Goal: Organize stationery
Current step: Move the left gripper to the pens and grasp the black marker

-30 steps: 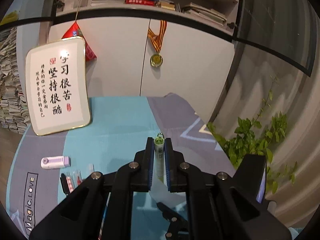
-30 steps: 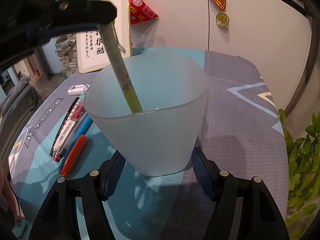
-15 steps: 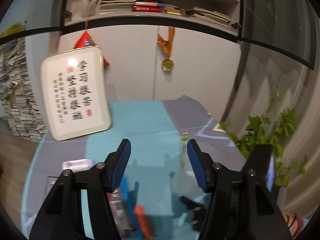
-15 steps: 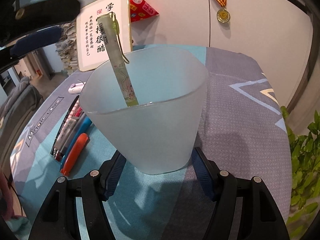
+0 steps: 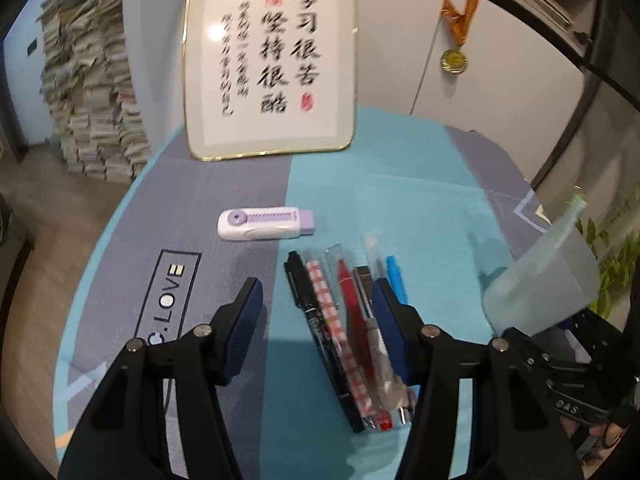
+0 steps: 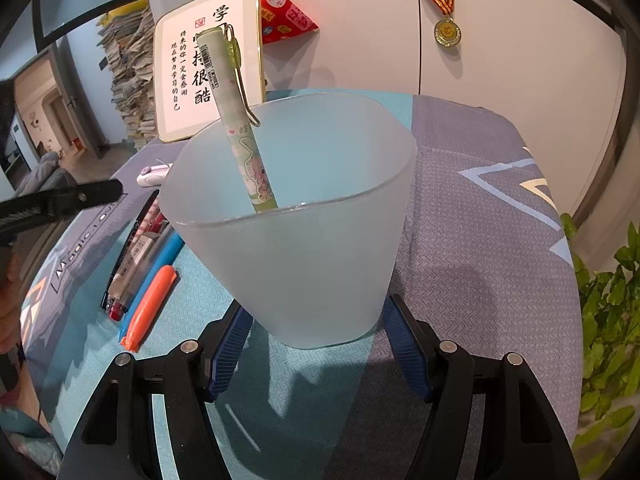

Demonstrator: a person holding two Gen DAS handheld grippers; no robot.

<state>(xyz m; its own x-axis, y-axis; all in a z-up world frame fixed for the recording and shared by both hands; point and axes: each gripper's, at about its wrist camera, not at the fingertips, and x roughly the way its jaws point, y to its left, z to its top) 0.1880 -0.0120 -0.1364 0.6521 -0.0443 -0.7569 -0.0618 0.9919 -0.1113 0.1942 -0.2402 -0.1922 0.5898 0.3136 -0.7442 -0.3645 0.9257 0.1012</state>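
Left tongs [image 5: 318,308] gape, jaws just narrowed slightly; right tongs [image 6: 316,344] clamped, tilted downward.

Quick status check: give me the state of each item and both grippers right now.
frosted cup: upright, held by right gripper
green pen: standing tilted inside cup
left gripper: open, empty, over loose pens
orange marker: lying on cloth
purple eraser: lying on cloth, apart from pens
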